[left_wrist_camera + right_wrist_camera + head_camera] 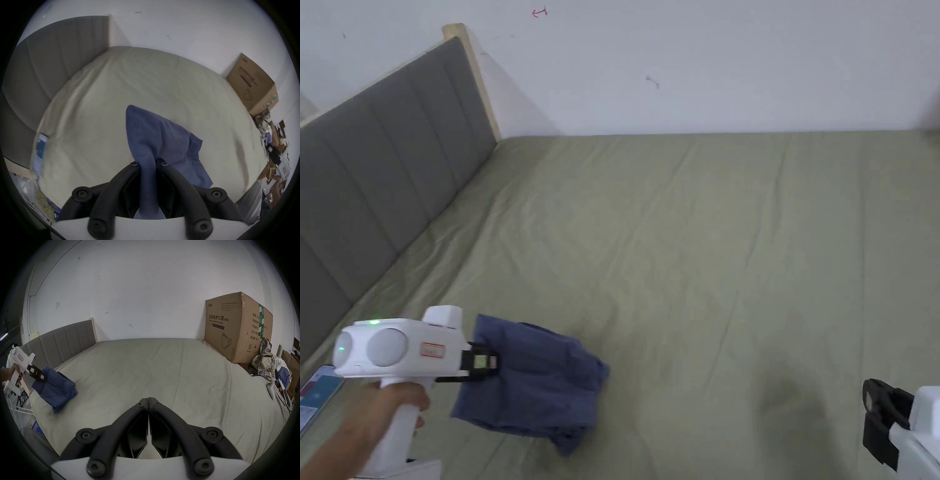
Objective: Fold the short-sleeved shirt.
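A folded blue short-sleeved shirt point(540, 387) hangs a little above the olive-green bed sheet point(706, 250) at the near left. My left gripper point(487, 362) is shut on its near edge; in the left gripper view the blue cloth point(155, 138) runs between the two black jaws of that gripper point(148, 164). In the right gripper view the shirt point(55, 389) droops from the left gripper point(41, 377) at far left. My right gripper point(148, 400) is shut with nothing in it, low over the sheet at the near right point(878, 415).
A grey padded headboard point(381, 181) lines the left side and a white wall the far side. A large cardboard box point(235, 327) stands at the bed's far right corner, with a heap of clothes point(266, 363) and a white controller point(271, 388) beside it. A phone point(315, 390) lies at the left edge.
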Motion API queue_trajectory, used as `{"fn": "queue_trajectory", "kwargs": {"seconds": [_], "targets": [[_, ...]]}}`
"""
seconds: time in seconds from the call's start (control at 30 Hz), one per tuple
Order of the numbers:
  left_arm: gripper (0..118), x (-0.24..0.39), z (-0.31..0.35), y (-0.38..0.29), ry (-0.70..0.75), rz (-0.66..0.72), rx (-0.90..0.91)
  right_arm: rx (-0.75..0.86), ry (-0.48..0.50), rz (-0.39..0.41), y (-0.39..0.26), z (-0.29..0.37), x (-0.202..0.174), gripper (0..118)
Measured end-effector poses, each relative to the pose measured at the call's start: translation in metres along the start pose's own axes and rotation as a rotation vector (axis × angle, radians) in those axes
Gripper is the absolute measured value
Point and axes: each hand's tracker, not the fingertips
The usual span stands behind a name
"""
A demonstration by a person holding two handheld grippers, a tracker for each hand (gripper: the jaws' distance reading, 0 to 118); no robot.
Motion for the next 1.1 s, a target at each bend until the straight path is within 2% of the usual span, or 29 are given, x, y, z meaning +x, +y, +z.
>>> {"fn": "queue_trajectory", "kwargs": {"seconds": [0.2, 0.4, 0.43, 0.5, 0.53, 0.57, 0.6, 0.63, 0.67, 0.9, 1.1], "targets": [[12, -0.067, 0.001, 0.011, 0.115, 0.081, -0.020, -0.005, -0.003, -0.003, -0.002, -0.006, -0.003, 0], [12, -0.076, -0.021, 0.010, 0.152, 0.148, -0.063, -0.041, -0.026, -0.019, -0.012, -0.013, 0.003, 0], [13, -0.074, -0.023, 0.010, 0.163, 0.147, -0.066, -0.043, -0.031, -0.018, -0.008, -0.022, -0.013, 0], [29, -0.071, -0.025, 0.011, 0.183, 0.157, -0.059, -0.043, -0.035, -0.018, -0.007, -0.020, -0.010, 0], [43, -0.069, -0.023, 0.011, 0.208, 0.168, -0.043, -0.044, -0.034, -0.018, -0.006, -0.017, -0.008, 0], [70, -0.065, -0.019, 0.012, 0.212, 0.175, -0.028, -0.040, -0.035, -0.016, -0.004, -0.015, -0.007, 0], [89, -0.062, -0.016, 0.012, 0.213, 0.187, -0.003, -0.034, -0.038, -0.014, -0.001, -0.012, -0.005, 0], [105, -0.059, -0.012, 0.013, 0.217, 0.195, 0.016, -0.024, -0.039, -0.013, 0.002, -0.008, -0.002, 0], [113, -0.052, -0.005, 0.014, 0.220, 0.184, 0.033, -0.013, -0.041, -0.014, 0.006, -0.004, 0.000, 0], [113, 0.005, 0.061, 0.024, 0.205, 0.127, 0.293, 0.098, -0.070, -0.019, 0.047, 0.028, 0.007, 0], [112, 0.089, 0.136, 0.021, 0.195, 0.042, 0.573, 0.228, -0.112, 0.009, 0.095, 0.073, 0.012, 0]]}}
